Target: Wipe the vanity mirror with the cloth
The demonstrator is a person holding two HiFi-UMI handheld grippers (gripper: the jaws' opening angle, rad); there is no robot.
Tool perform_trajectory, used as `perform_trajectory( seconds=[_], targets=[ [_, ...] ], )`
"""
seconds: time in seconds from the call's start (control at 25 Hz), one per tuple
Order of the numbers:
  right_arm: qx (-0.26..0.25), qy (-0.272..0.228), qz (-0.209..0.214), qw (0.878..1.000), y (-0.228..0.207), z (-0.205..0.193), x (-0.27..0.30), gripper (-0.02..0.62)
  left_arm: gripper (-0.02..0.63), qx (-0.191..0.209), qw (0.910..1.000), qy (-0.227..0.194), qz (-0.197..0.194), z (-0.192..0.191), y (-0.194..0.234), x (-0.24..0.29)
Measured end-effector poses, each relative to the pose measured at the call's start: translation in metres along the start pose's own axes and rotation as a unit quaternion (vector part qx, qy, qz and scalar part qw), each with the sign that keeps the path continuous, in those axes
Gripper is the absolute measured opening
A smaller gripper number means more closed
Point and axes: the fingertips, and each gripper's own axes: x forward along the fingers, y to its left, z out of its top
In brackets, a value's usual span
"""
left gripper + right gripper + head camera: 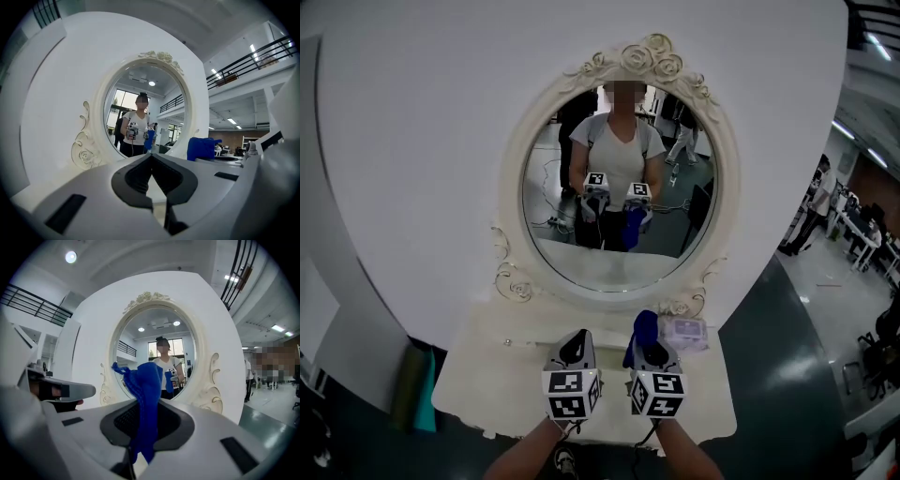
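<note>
Cream surface (487, 375) below vanity mirror (619, 187): right tool (649, 349) clamps blue cloth (645, 326); left tool (577, 345) closed, empty. Wiping apparently not begun.

A cream-white vanity table (478, 375) is standing against a white wall panel. The oval vanity mirror (623, 202) in its ornate frame is standing upright along the table's far edge. A small pale packet (684, 330) is lying at the far right, just beside the mirror's base.
</note>
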Motion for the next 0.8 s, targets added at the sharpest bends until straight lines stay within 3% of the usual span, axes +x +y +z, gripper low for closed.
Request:
perform_trajectory(
  seconds=[0.52,0.8],
  targets=[
    [0.054,-0.011,0.030,0.998,0.014,-0.013,-0.067,0.066,0.004,0.005,0.9995,0.003,0.030,-0.030,-0.036,-0.067],
    [0.041,0.000,0.038,0.998,0.023,-0.010,-0.070,0.066,0.003,-0.010,0.9994,-0.001,0.033,-0.028,-0.032,-0.074]
  ],
)
